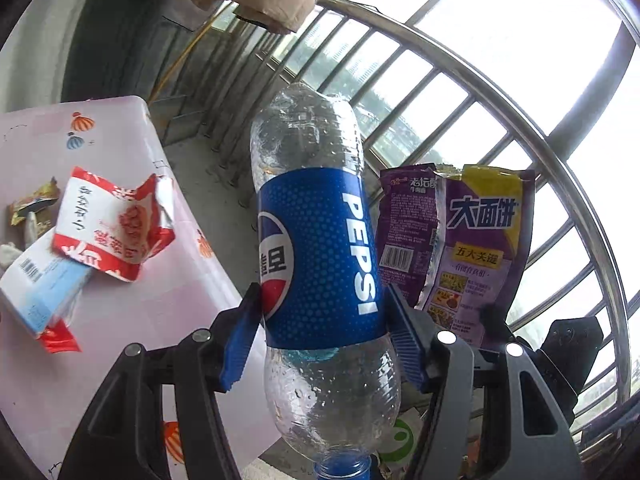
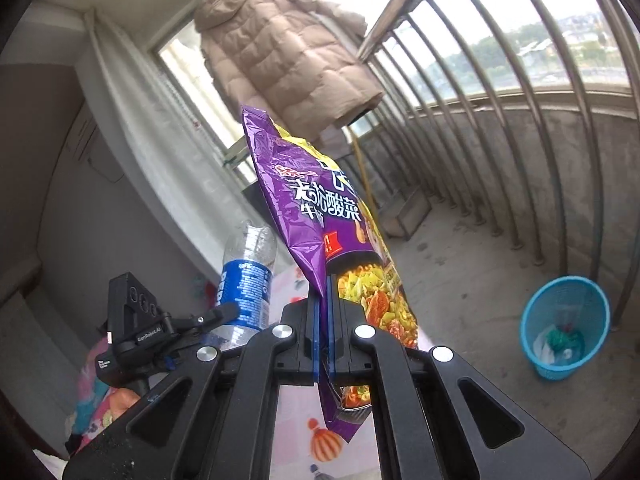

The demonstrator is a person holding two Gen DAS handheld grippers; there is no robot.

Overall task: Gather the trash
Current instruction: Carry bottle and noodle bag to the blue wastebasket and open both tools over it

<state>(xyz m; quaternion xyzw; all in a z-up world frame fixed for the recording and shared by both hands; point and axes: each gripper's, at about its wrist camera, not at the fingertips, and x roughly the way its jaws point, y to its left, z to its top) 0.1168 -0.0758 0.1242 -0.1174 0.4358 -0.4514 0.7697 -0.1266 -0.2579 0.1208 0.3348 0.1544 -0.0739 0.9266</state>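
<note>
Your left gripper [image 1: 320,308] pinches the empty, light, crushable Pepsi bottle [image 1: 316,248] at its slick label, and your right gripper [image 2: 323,320] is clamped on the limp noodle wrapper [image 2: 320,216], so squeeze gently.

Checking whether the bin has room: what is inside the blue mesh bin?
The blue mesh bin holds a little trash at the bottom: something teal-green and pale scraps. The near wall's mesh blurs them, so I cannot identify them. Most of it looks unfilled.

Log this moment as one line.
left gripper: holds bottle | right gripper: holds noodle bag | bin: on floor, not reached
</note>
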